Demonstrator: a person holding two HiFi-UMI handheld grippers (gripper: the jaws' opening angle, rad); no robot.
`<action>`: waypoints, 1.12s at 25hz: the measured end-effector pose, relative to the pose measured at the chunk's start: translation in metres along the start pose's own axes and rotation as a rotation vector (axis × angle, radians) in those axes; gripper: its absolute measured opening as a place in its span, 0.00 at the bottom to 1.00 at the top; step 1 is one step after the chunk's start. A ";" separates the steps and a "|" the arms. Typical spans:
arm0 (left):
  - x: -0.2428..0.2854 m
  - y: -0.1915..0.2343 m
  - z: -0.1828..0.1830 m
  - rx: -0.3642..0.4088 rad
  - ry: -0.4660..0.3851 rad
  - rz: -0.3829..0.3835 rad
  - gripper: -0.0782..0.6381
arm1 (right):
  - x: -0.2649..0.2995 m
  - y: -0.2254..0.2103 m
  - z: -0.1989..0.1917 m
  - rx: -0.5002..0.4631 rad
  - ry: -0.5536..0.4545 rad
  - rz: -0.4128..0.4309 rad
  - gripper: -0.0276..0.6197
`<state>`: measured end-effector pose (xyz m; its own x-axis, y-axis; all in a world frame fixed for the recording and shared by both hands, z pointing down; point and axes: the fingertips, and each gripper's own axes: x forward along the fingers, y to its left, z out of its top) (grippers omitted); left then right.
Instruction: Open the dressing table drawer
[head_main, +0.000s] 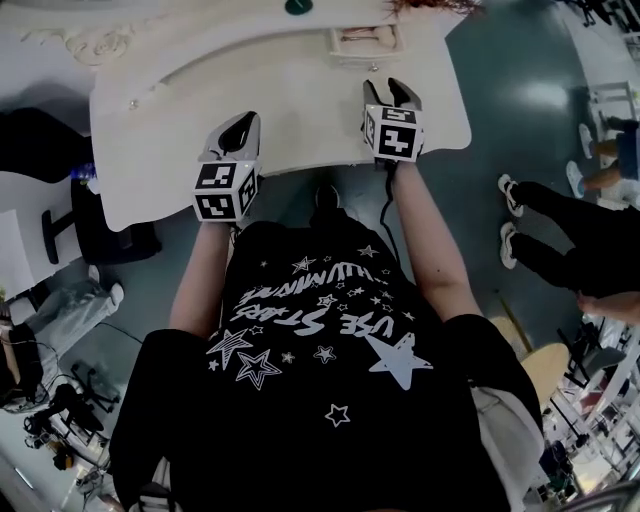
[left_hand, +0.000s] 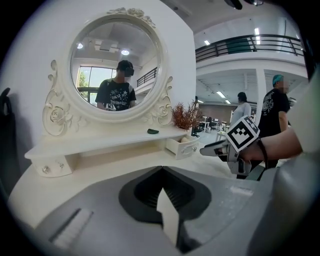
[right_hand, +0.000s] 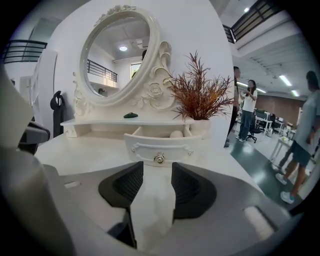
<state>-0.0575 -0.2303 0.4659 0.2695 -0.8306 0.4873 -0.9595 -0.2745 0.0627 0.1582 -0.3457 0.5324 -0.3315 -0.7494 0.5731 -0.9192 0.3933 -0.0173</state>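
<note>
The small right drawer (right_hand: 159, 147) of the white dressing table (head_main: 300, 110) stands pulled out, with a round pale thing inside and a metal knob (right_hand: 159, 158) on its front. My right gripper (right_hand: 157, 170) is open just short of that knob, nothing between its fingers. In the head view the drawer (head_main: 362, 42) lies beyond the right gripper (head_main: 392, 92). My left gripper (left_hand: 161, 172) is shut on nothing and hovers over the tabletop, left of centre (head_main: 243, 125). From the left gripper view I see the open drawer (left_hand: 184, 146) and the right gripper (left_hand: 220, 148) beside it.
An oval mirror (left_hand: 116, 65) rises behind a raised shelf holding a green object (right_hand: 130, 115) and a dried plant (right_hand: 199, 97). The left drawer (left_hand: 50, 167) is shut. A black chair (head_main: 75, 215) stands to the left. People stand on the right (head_main: 560, 235).
</note>
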 end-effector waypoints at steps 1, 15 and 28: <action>-0.003 0.001 0.000 0.001 -0.003 -0.011 0.11 | -0.006 0.001 0.000 0.007 -0.006 -0.014 0.36; -0.088 0.040 -0.022 0.041 -0.052 -0.150 0.11 | -0.098 0.084 0.000 0.069 -0.100 -0.166 0.09; -0.190 0.069 -0.078 0.089 -0.061 -0.254 0.11 | -0.186 0.200 -0.037 0.104 -0.143 -0.226 0.09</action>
<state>-0.1815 -0.0541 0.4457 0.5075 -0.7565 0.4125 -0.8504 -0.5170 0.0981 0.0438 -0.1073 0.4527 -0.1355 -0.8821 0.4511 -0.9876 0.1566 0.0095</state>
